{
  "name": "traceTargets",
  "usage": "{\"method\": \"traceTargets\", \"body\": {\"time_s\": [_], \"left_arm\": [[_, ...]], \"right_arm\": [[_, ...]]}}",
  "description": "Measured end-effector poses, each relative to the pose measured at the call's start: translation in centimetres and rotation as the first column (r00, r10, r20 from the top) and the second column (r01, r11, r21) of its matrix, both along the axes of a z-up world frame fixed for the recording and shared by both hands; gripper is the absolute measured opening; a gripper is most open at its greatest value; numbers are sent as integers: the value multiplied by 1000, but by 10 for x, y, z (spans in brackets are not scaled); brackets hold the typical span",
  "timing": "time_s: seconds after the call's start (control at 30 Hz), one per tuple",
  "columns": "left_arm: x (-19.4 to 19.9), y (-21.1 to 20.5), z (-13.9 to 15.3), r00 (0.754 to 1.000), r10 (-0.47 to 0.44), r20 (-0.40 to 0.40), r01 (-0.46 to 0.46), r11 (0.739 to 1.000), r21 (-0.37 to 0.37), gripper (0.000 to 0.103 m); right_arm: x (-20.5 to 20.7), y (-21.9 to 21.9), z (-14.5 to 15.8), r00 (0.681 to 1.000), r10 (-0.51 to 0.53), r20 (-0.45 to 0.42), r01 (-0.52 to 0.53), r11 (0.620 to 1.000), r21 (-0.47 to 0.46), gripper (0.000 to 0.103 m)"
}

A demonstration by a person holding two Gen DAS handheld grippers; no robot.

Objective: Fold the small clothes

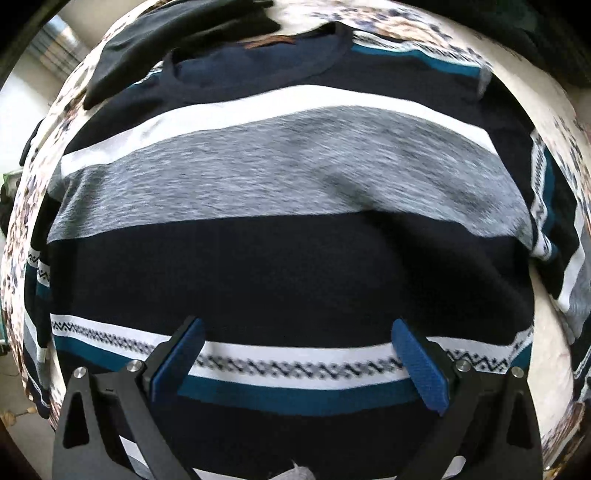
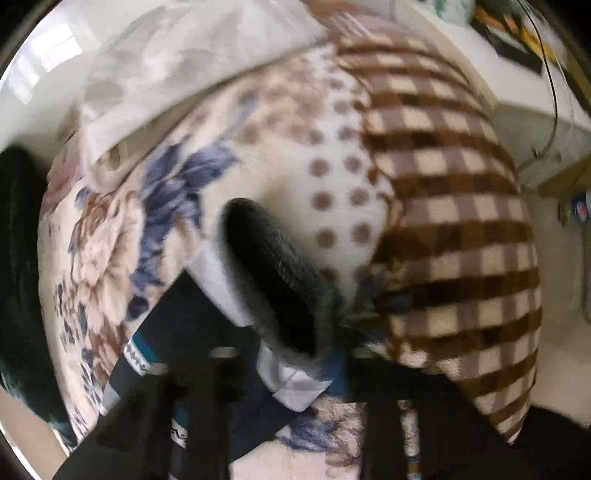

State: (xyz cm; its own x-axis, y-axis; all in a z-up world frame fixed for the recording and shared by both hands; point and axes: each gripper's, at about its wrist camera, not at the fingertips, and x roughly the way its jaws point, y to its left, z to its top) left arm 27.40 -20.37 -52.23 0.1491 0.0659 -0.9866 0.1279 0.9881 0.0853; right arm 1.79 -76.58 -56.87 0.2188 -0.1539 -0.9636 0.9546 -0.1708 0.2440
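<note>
In the left wrist view a striped sweater (image 1: 288,206) lies spread flat, front up, on a flowered blanket (image 1: 417,29) and fills nearly the whole picture. Its round dark collar (image 1: 258,70) sits at 12 o'clock, and below it run bands of navy, white, mottled grey, navy again, then a white strip with a zigzag pattern and a teal stripe near 6 o'clock. One sleeve (image 1: 554,229) hangs folded along the 3 o'clock edge, showing the same stripes. A dark garment (image 1: 177,40) lies on the blanket at 11 o'clock, just beyond the collar.

The left gripper (image 1: 297,326) hovers over the lower part of the sweater, its two blue pads (image 1: 177,365) spread wide apart with nothing between them; the patterned strip shows in the gap.

The right wrist view is blurred. A sleeve end with its ribbed dark cuff (image 2: 273,266) stands up from the 6 o'clock side toward the middle, with navy, white and teal cloth bunched beneath it. The right gripper (image 2: 291,369) sits at 6 o'clock as dark smeared shapes, and the cloth seems to rise from between them, but whether the fingers are clamped on it I cannot tell. Behind the cuff the blanket turns from flowers at 9 o'clock to dots in the middle and brown checks (image 2: 454,206) at 3 o'clock. A pale cloth (image 2: 177,62) lies at 11 o'clock.
</note>
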Motion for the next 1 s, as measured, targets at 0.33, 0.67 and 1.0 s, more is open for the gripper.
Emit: {"method": "traceTargets", "body": {"time_s": [0.33,0.67,1.0], "left_arm": [[-9,122,39,992,107,63,-112,990,84,103],[-7,291,59,942,310,130,-327,933,149,103],[31,368,36,869,482,106,-493,858,145,103]], "right_arm": [[141,61,117,935,355,6,-345,914,-213,12],[346,322,152,534,845,-27,-828,516,-220,11],[445,637,49,80,991,-103,-990,67,-123,11]]}}
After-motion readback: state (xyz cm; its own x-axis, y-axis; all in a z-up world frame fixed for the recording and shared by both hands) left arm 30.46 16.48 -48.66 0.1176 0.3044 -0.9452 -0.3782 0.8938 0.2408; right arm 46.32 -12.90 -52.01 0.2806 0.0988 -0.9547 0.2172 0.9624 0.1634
